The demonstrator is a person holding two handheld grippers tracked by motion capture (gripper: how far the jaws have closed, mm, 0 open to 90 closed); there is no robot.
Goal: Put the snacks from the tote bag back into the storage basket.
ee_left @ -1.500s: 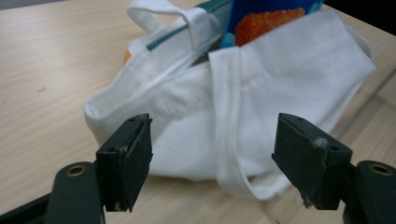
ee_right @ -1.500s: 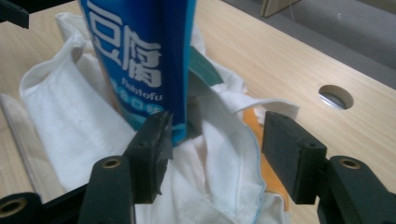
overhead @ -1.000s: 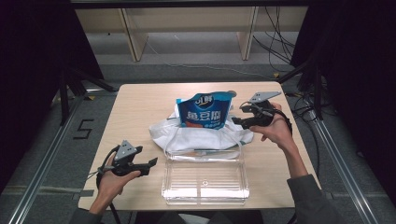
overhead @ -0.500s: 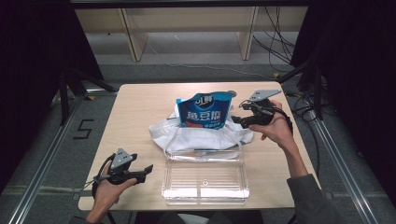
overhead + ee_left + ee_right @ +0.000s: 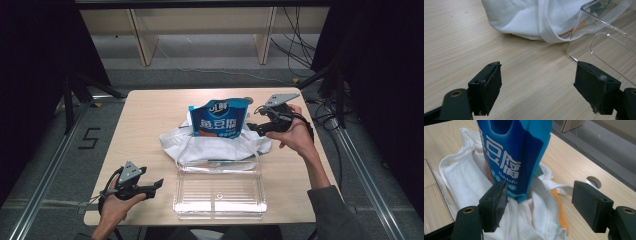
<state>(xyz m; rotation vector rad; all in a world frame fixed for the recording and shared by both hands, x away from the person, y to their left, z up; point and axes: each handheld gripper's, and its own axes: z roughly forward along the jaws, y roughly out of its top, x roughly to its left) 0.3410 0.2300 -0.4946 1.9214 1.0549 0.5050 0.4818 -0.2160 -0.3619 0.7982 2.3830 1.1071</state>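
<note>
A pale wooden desk [image 5: 150, 120] carries everything, with a person's two forearms reaching in from its near edge. The biggest thing on it is a clear plastic box [image 5: 218, 192], shallow and rectangular, lying just to the right of the left gripper [image 5: 159, 184] and toward the near edge. In the left gripper view the box's nearest corner [image 5: 571, 53] sits just ahead of the right-hand jaw, apart from it. Beyond the box, well ahead of the left gripper and just left of the right gripper [image 5: 251, 126], lies a crumpled white cloth bag [image 5: 210, 145] with its straps trailing toward the box. A blue snack pouch [image 5: 218, 119] with white lettering stands upright in the cloth; in the right gripper view the pouch [image 5: 516, 157] rises just beyond the left-hand jaw, though whether it touches cannot be told. An orange patch [image 5: 559, 207] shows among the white folds between the jaws. The left gripper hovers low over bare wood, jaws spread wide and holding nothing. The right gripper, held in the person's right hand [image 5: 295, 137], also has its jaws spread wide, with nothing pinched.
</note>
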